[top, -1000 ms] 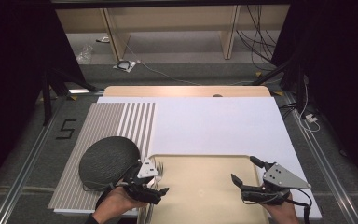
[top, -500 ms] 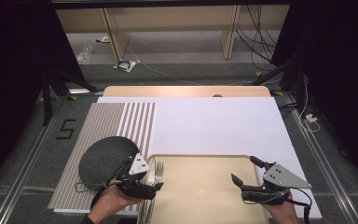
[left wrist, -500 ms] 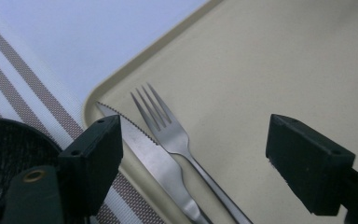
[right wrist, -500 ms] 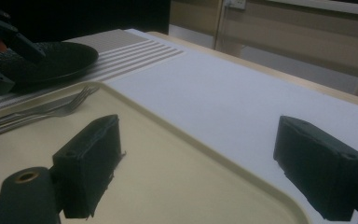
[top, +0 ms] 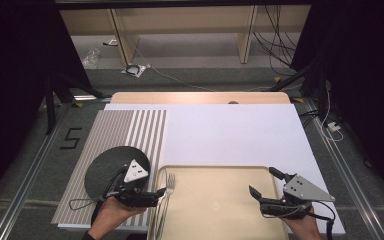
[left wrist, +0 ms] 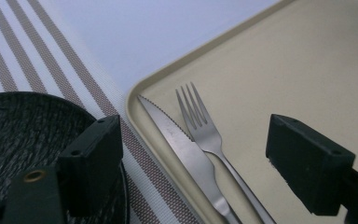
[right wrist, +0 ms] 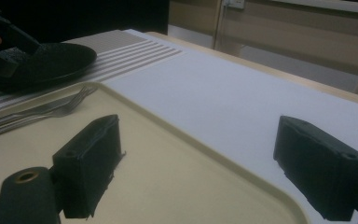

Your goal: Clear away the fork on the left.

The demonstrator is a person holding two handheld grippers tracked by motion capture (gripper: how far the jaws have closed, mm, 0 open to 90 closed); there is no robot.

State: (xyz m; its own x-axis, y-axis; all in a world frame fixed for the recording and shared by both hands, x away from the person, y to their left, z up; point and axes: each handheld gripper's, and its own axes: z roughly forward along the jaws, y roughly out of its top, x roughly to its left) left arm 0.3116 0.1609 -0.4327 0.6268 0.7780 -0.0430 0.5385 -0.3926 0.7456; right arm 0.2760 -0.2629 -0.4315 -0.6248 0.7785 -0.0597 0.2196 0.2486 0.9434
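Observation:
A black textured plate (top: 107, 167) (left wrist: 18, 126) (right wrist: 51, 58) lies flat on the striped placemat (top: 125, 130) at the front left. A beige tray (top: 220, 205) (left wrist: 307, 70) (right wrist: 168, 186) sits at the front centre. A fork (top: 169, 182) (left wrist: 200, 126) (right wrist: 51, 109) and a serrated knife (left wrist: 177, 140) lie side by side along its left edge. My left gripper (top: 155, 192) (left wrist: 196, 154) is open, one jaw over the plate's rim and the other over the tray, with the cutlery below the gap. Over the tray's right part, my right gripper (top: 263, 181) (right wrist: 200, 163) stands open and holds nothing.
A white mat (top: 230, 135) covers the table beyond the tray. The wooden table edge (top: 200, 97) runs along the far side. Cables and shelf legs stand on the floor behind.
The plate looked raised and tilted a second ago and now lies flat on the placemat. My left gripper has shifted a little left and away from me. The right gripper has stayed put.

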